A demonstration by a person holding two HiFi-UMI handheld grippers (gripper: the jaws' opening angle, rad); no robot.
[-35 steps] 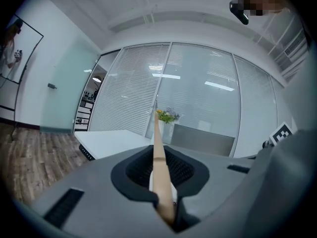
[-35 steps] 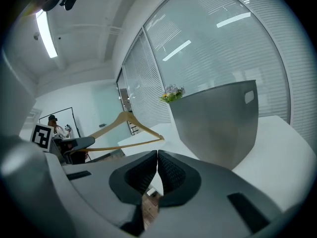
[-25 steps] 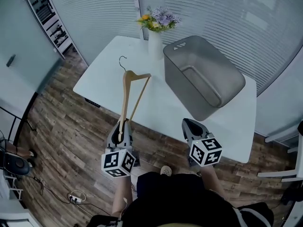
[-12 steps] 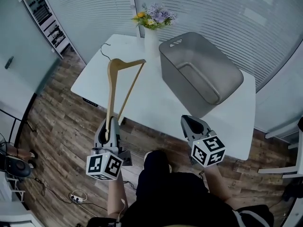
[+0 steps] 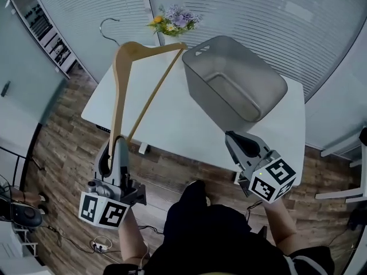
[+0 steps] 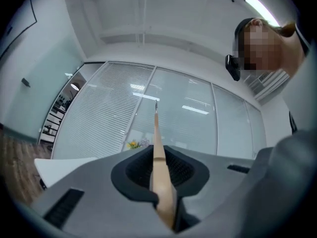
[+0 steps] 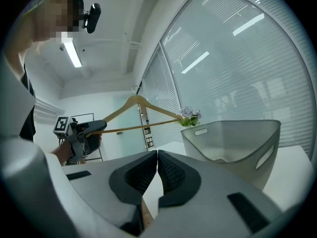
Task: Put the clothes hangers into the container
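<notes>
Lighting: bright, even, diffuse; supplied by ceiling strip lamp (image 7: 73,52). Shadows soft. Lamp glare reflected on glass wall (image 6: 198,109). Gripper views: strong fisheye, corners blacked, foregrnd softened.

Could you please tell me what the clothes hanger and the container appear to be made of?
Clothes hanger: apparently wood, light tan with a smooth finish; its hook looks like thin metal wire. Container: probably plastic, matte grey, with moulded handle slots.

The left gripper (image 5: 114,149) and right gripper (image 5: 237,140) are grey moulded shells with black ribbed pads (image 7: 171,168). Each carries a white cube (image 5: 103,209) (black square markers on every visible face). The person wears a black top (image 5: 223,242) that leaves the forearms bare, plus a black camera (image 6: 232,66) on the head.
</notes>
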